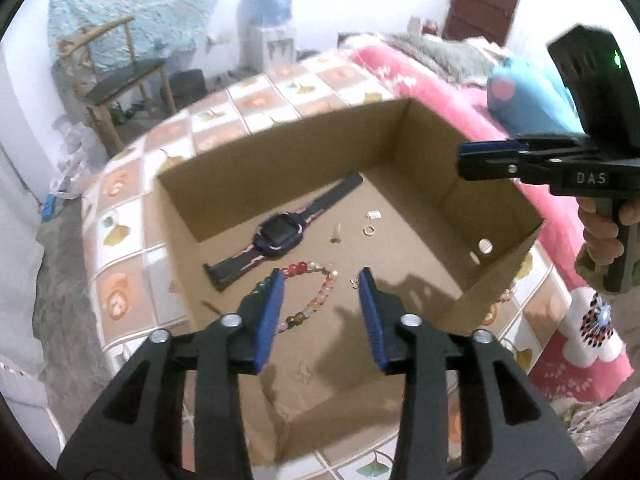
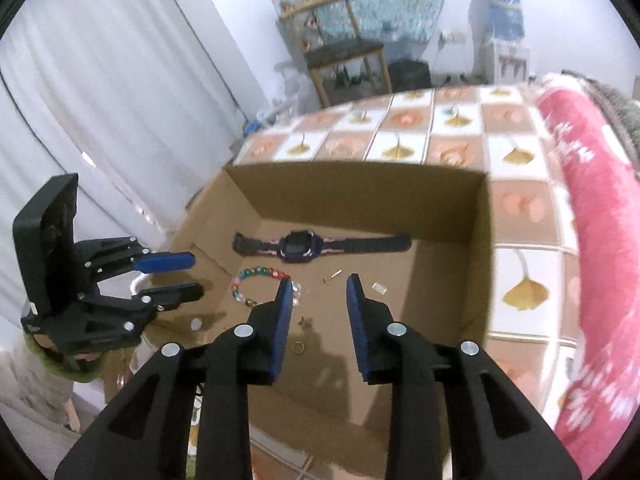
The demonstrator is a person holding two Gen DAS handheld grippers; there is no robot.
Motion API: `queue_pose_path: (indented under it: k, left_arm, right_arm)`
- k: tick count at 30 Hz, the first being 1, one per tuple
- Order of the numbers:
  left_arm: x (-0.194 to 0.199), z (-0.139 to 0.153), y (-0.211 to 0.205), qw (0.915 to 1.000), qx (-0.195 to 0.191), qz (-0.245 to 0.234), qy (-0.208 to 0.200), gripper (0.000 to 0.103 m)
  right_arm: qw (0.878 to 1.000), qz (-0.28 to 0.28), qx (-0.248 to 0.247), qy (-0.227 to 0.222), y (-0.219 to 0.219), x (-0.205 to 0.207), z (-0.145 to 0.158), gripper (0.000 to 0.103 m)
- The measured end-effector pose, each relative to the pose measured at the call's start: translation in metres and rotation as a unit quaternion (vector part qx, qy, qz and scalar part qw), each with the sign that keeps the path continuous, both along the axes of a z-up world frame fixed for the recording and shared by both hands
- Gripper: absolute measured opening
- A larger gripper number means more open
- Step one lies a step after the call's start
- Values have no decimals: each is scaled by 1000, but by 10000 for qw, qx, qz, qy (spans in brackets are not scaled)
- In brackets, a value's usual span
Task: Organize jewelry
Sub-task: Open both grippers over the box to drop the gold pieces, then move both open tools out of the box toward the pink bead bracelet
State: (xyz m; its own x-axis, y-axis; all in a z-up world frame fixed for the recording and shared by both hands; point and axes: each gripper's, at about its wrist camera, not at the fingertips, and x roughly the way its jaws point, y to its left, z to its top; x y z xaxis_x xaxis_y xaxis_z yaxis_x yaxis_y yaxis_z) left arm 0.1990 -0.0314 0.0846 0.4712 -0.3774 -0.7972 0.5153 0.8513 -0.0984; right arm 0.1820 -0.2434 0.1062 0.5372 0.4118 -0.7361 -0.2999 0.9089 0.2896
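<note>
We hold both grippers above an open cardboard box (image 1: 424,152) that sits on a bed covered by a tiled leaf-print sheet (image 2: 404,128), and we judge the box serves as the tray that keeps the small pieces from rolling off into the bedding. Inside, from large to small: a purple smartwatch (image 1: 278,232) lies flat near the box's middle, its strap running from 7 o'clock to 1 o'clock in the left view; a beaded bracelet (image 1: 316,292) lies at 6 o'clock of the watch; a gold ring (image 1: 368,231) sits at 3 o'clock of the watch, well apart from it; beside it lie tiny earring-like bits, too small for us to name surely. Our left gripper (image 1: 322,280) hangs with jaws partly spread, straddling the bracelet without pressing it, and holds nothing. Our right gripper (image 2: 318,284) also stands partly apart and empty over the box floor. A pink floral blanket (image 2: 592,216) runs along the bed's far side; a wooden chair (image 2: 340,48) and a water dispenser (image 1: 272,24) stand by the wall.
</note>
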Motion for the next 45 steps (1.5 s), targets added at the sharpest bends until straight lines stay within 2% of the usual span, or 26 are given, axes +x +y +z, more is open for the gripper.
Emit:
queue_pose_path:
  k: [5, 9, 13, 19, 25, 28, 34, 39, 45]
  left_arm:
    - [-37, 29, 24, 9977, -461, 236, -433, 58]
    - [-74, 37, 30, 9947, -783, 91, -658, 70]
    - [-107, 23, 17, 9938, -960, -388, -407, 75]
    - [-130, -14, -29, 9916, -863, -957, -89, 75]
    - [-130, -52, -76, 9908, -630, -1188, -165, 75]
    - [-129, -67, -89, 9909, -658, -1172, -106, 69]
    - [-130, -91, -111, 9924, -281, -1164, -292, 52]
    - [-125, -98, -117, 9913, -238, -1270, -258, 40]
    - [-114, -104, -127, 9904, -180, -1363, -172, 32]
  right_arm:
    - [9982, -315, 293, -424, -24, -47, 20, 31]
    - [9961, -589, 554, -354, -40, -91, 8, 31]
    - [9944, -898, 550, 15, -49, -120, -23, 31]
    - [9867, -1275, 741, 682, -56, -140, -74, 31]
    - [9897, -1261, 266, 630, -45, -142, -88, 31]
    - [9903, -1244, 125, 602, -42, -142, -94, 31]
    - [9912, -1205, -54, 553, -40, -137, -103, 31]
    - [9916, -1166, -117, 549, -39, -129, -113, 31]
    - [9922, -1100, -145, 564, -38, -121, -121, 31]
